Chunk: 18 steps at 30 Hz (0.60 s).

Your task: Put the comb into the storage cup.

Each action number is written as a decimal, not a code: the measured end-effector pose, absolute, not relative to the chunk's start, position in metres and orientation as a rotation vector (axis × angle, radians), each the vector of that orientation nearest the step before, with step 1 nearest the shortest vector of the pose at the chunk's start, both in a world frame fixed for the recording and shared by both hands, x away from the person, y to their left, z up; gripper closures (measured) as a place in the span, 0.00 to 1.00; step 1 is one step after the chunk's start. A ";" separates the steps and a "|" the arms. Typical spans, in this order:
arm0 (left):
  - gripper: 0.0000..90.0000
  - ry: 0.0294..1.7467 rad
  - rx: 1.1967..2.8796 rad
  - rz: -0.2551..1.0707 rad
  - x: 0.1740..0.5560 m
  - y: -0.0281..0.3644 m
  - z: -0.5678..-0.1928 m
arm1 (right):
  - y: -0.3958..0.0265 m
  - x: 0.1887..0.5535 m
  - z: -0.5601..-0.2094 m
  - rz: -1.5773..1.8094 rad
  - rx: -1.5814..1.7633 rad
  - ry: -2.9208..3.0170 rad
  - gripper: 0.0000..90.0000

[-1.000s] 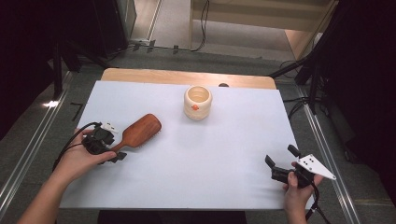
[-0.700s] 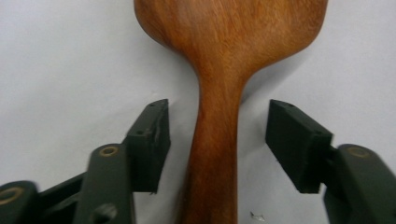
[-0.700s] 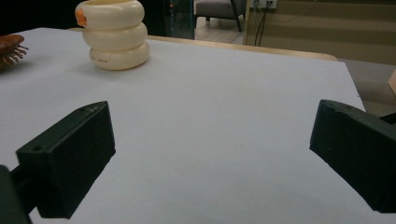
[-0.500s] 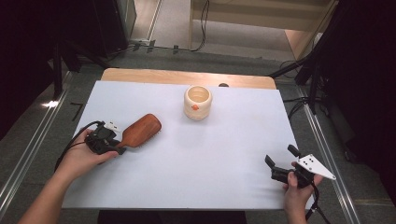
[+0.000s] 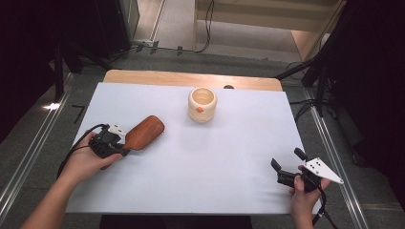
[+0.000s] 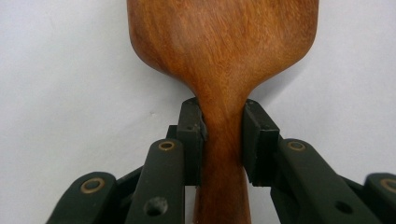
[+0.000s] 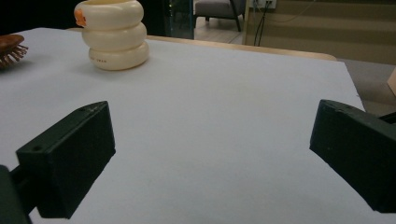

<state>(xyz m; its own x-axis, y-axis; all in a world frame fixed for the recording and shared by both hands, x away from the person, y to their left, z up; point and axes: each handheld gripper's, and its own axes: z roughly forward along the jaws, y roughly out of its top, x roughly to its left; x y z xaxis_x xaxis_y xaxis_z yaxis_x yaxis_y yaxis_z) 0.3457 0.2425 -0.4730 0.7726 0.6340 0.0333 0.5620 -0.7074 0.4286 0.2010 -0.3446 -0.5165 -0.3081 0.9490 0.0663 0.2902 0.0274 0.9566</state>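
Wooden hairbrush [image 5: 143,133] lies back-up on the left side of the white counter [image 5: 229,157], its handle running toward the person. Left tool [image 6: 223,135] has just been closing, and its black pads now clamp the narrow neck of the brush on both sides. Right tool [image 5: 288,166] rests near the counter's right front corner, jaws wide apart. Cream ribbed cup [image 5: 202,105] stands farther back, well apart.

brown wooden paddle hairbrush [image 6: 219,60]: head cut off by the top edge in the left gripper view, handle end hidden below the left claw [image 6: 223,135]
bristles: hidden underneath in the high view
cream ribbed ceramic cup [image 7: 116,37]: print too small to read
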 end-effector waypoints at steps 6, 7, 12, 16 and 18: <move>0.81 0.905 2.534 0.264 0.343 0.243 -0.472 | -0.345 0.201 -0.516 1.308 1.275 1.664 0.00; 0.81 0.905 2.530 0.270 0.342 0.243 -0.472 | -0.345 0.201 -0.517 1.308 1.275 1.664 0.00; 0.81 0.910 2.495 0.275 0.340 0.246 -0.474 | -0.345 0.201 -0.517 1.309 1.274 1.664 0.00; 0.81 0.920 2.472 0.278 0.338 0.246 -0.475 | -0.345 0.201 -0.516 1.307 1.275 1.665 0.00; 0.81 0.922 2.462 0.288 0.338 0.246 -0.474 | -0.345 0.201 -0.516 1.306 1.274 1.664 0.00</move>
